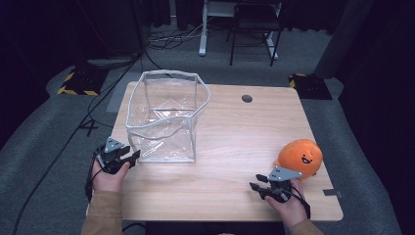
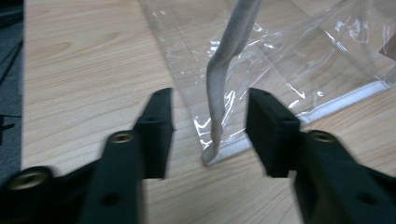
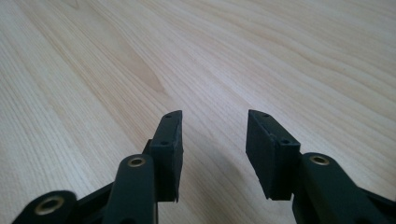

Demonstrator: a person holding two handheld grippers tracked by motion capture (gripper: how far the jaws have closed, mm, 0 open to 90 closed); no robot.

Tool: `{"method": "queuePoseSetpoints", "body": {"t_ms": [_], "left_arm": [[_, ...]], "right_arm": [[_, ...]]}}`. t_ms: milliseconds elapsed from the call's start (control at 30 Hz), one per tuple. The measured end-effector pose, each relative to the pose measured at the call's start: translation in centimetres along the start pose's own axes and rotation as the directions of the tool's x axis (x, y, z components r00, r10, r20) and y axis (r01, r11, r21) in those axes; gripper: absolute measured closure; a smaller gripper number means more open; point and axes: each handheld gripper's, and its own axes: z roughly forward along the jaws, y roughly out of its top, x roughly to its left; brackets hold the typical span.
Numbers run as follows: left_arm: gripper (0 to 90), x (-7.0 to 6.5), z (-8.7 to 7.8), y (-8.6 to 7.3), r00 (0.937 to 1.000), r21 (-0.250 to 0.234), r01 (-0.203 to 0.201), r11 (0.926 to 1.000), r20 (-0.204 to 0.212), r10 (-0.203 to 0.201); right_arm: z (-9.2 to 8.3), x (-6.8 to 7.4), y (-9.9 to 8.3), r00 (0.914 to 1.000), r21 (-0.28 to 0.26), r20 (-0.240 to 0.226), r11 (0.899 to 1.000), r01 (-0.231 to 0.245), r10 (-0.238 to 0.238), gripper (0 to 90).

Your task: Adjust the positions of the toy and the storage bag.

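Note:
A clear plastic bag [image 1: 166,117] with a white-grey rim stands open on the wooden table [image 1: 235,142], at its far left. My left gripper [image 1: 133,157] is at the bag's near left corner. In the left gripper view its jaws [image 2: 210,126] stand apart on either side of the bag's grey corner seam [image 2: 218,88], and neither pad touches it. An orange plush toy [image 1: 299,157] with a smiling face sits at the right edge of the table. My right gripper [image 1: 255,185] lies just in front of and left of the toy. It is open over bare wood [image 3: 214,140].
A round cable hole [image 1: 247,98] sits near the table's far edge. Beyond the table are a white desk frame [image 1: 203,29], a dark chair [image 1: 254,29] and cables on grey carpet. Yellow-black striped blocks [image 1: 78,83] lie on the floor at both far corners.

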Motion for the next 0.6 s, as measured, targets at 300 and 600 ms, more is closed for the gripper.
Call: {"method": "queuePoseSetpoints", "body": {"t_ms": [300,600], "left_arm": [[82.9,-1.0,0.4,0.5,0.9979,0.040,-0.062,0.9973,0.021,0.061],[86.7,-3.8,-0.7,0.0,0.9893,0.050,-0.132,0.9899,0.069,0.129]], "right_arm": [[-1.0,0.0,0.5,0.9998,-0.022,0.016,1.000,-0.009,0.009,57.7],[-0.5,-0.1,3.0,0.9998,-0.039,-0.019,0.999,0.008,-0.009,56.8]]}}
